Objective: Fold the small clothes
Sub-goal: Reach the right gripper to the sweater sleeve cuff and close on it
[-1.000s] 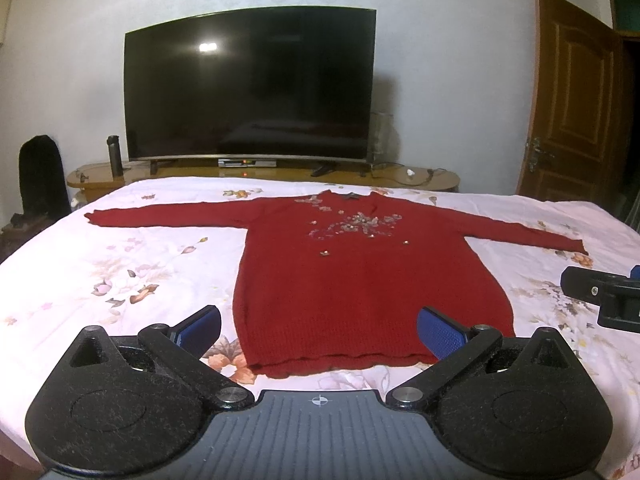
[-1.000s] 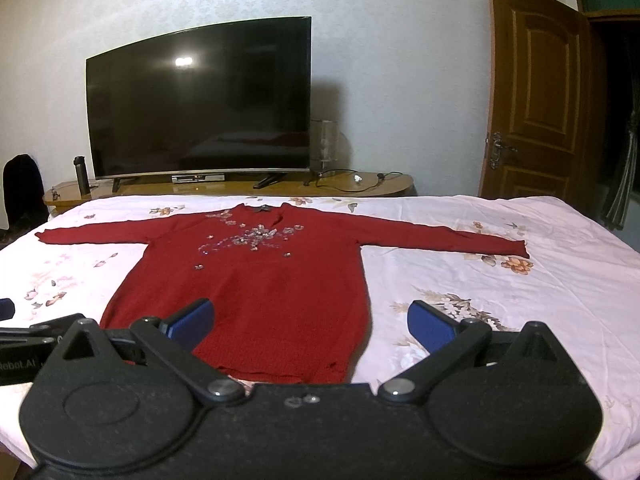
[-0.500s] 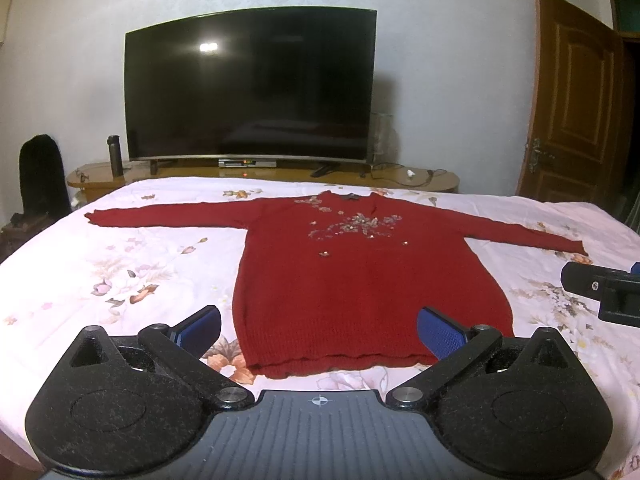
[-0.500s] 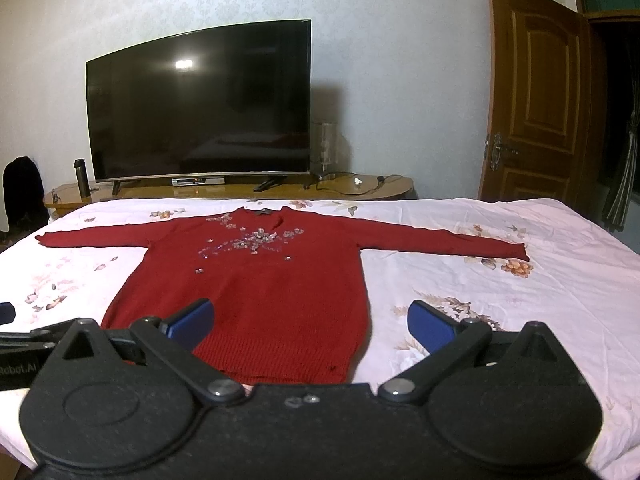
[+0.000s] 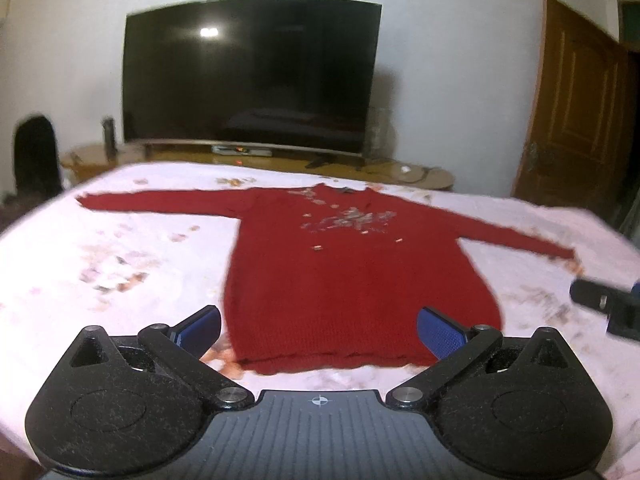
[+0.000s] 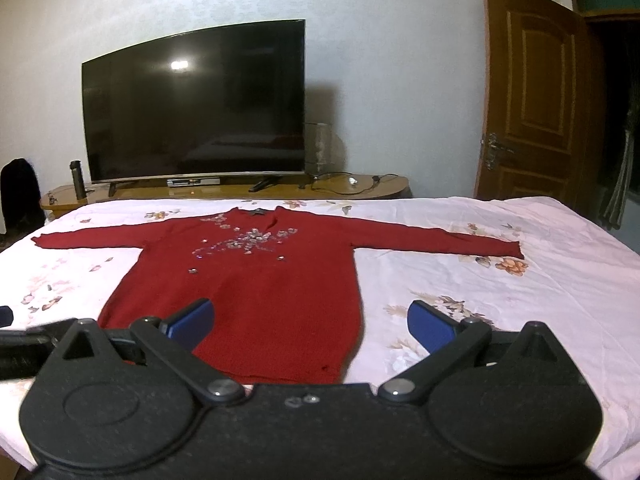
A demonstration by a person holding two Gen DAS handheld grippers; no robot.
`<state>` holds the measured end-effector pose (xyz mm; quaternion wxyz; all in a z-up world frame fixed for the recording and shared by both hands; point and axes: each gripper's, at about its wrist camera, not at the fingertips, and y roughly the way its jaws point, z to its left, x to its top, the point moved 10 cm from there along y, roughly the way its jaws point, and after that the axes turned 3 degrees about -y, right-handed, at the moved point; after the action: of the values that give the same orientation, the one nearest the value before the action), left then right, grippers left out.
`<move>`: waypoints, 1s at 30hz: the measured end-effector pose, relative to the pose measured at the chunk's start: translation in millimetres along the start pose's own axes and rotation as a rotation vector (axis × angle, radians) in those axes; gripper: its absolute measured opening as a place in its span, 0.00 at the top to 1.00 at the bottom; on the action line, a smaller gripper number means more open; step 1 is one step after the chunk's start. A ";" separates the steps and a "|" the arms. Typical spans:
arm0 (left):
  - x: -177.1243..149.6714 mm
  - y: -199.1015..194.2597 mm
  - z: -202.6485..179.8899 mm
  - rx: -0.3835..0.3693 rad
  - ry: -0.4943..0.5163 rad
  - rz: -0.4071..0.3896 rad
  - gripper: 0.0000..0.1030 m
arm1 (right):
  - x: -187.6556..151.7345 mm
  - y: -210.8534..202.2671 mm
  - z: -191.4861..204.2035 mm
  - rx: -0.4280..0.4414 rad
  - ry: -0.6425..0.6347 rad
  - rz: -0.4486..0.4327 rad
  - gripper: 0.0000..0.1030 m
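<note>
Bed (image 6: 520,320), far to near: I see a smooth pink sheet printed with flowers. Curved black television (image 6: 196,104) on a glossy wooden stand at the far wall. Red knitted sweater (image 6: 256,280), flat at the bed's centre, sleeves spread left and right, sequins on the chest. My left gripper (image 5: 319,326) and right gripper (image 6: 311,320) hover at the near hem, blue-padded jaws wide apart, holding nothing.

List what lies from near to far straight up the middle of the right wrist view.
right gripper → red sweater → floral bedsheet → wooden TV stand → television → wall
</note>
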<state>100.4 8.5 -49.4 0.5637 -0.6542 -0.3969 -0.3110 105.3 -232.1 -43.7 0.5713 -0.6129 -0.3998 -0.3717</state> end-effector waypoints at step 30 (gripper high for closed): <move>96.7 313.5 -54.7 -0.010 -0.015 0.075 0.00 | 19.1 302.9 -329.4 -0.199 0.597 0.062 0.57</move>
<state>422.8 -44.5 -111.2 0.5687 -0.6739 -0.3746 -0.2866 390.5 -567.7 -125.0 0.6116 -0.5418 -0.1572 -0.5547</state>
